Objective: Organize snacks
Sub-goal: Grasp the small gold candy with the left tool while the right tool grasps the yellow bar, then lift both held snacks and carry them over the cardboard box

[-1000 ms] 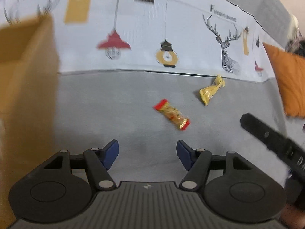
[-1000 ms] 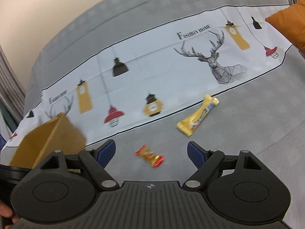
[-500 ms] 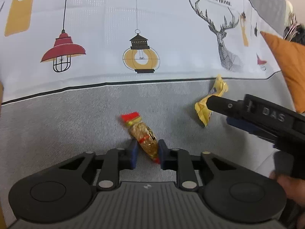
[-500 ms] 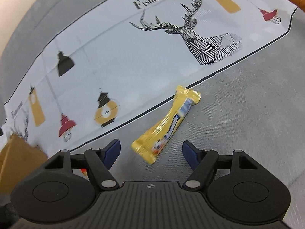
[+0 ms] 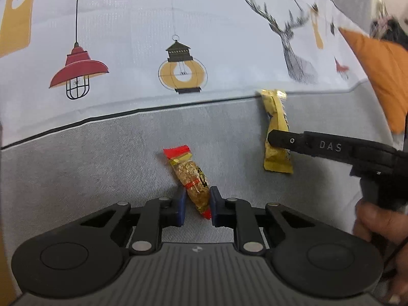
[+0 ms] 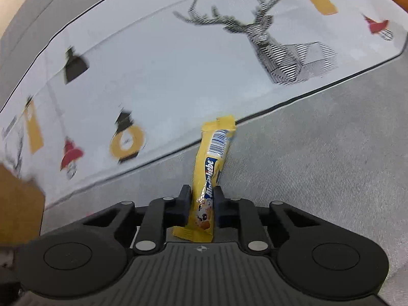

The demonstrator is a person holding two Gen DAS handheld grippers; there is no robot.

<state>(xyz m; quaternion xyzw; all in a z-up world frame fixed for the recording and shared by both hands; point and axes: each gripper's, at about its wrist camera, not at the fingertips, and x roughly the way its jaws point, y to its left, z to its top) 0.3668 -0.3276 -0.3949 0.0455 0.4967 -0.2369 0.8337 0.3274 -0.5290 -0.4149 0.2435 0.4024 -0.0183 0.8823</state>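
- Left tongs [image 5: 196, 205]: nearest item in the left wrist view, blue pads closed against the lower end of the peanut bar; jaws have just been closing, with the bar between them.
- Peanut bar [image 5: 191, 178]: clear wrapper with red crimped ends, lying on the grey band of the bed cover [image 5: 102, 158], tilted with its upper end leaning left, lower end pinched in the left tongs.
- Right tongs [image 6: 202, 204]: nearest item in the right wrist view, jaws have just been closing and now clamp the lower part of the yellow snack stick; seen from the side in the left wrist view as a black finger marked "DAS", with a person's hand [image 5: 374, 219] on the handle at the right edge.
- Yellow snack stick [image 6: 213, 163]: long yellow wrapper with a blue label and a barcode, lying on the grey band, far end touching the black line where the white printed panel begins; well apart from the peanut bar, to its right.
- White printed panel [image 5: 204, 38]: farther part of the bed cover, printed with lamps, lanterns and a line-drawn deer head.
- Cardboard box [image 6: 17, 206]: brown, blurred, at the left edge of the right wrist view.
- Orange cushion [image 5: 382, 76]: far right, beyond the snacks.
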